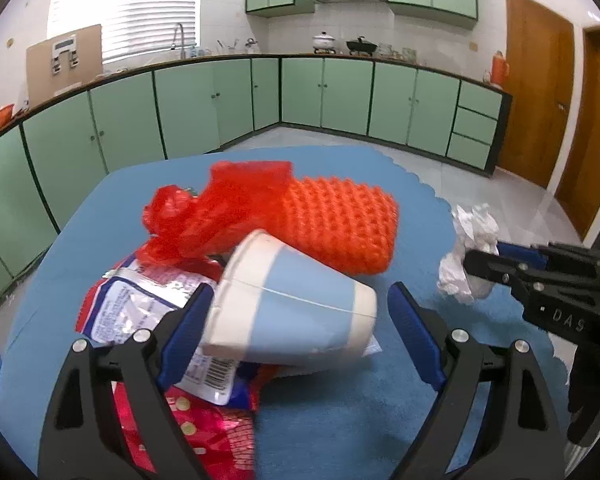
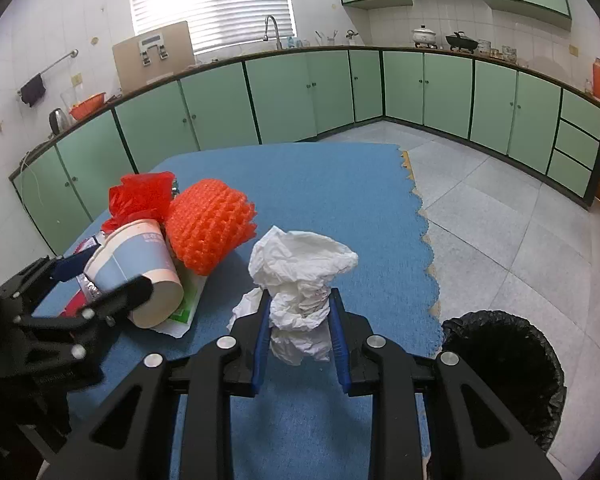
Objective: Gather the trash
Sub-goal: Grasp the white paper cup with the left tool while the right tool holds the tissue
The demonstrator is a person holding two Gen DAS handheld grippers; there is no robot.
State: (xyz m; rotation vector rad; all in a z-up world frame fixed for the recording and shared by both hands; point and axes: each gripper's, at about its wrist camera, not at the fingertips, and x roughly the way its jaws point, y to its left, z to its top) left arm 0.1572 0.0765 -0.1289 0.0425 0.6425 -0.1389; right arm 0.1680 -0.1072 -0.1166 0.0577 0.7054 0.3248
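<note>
A blue and white paper cup lies on its side on top of snack wrappers. My left gripper is open around the cup. Its left pad is close to the rim and its right pad stands clear of the base. Behind the cup lie an orange foam net and a red mesh bag. My right gripper is shut on a crumpled white tissue, held just above the blue mat. The right wrist view also shows the left gripper at the cup.
A bin lined with a black bag stands on the tiled floor just beyond the mat's right edge. A red snack packet lies under my left gripper. Green kitchen cabinets run along the far walls.
</note>
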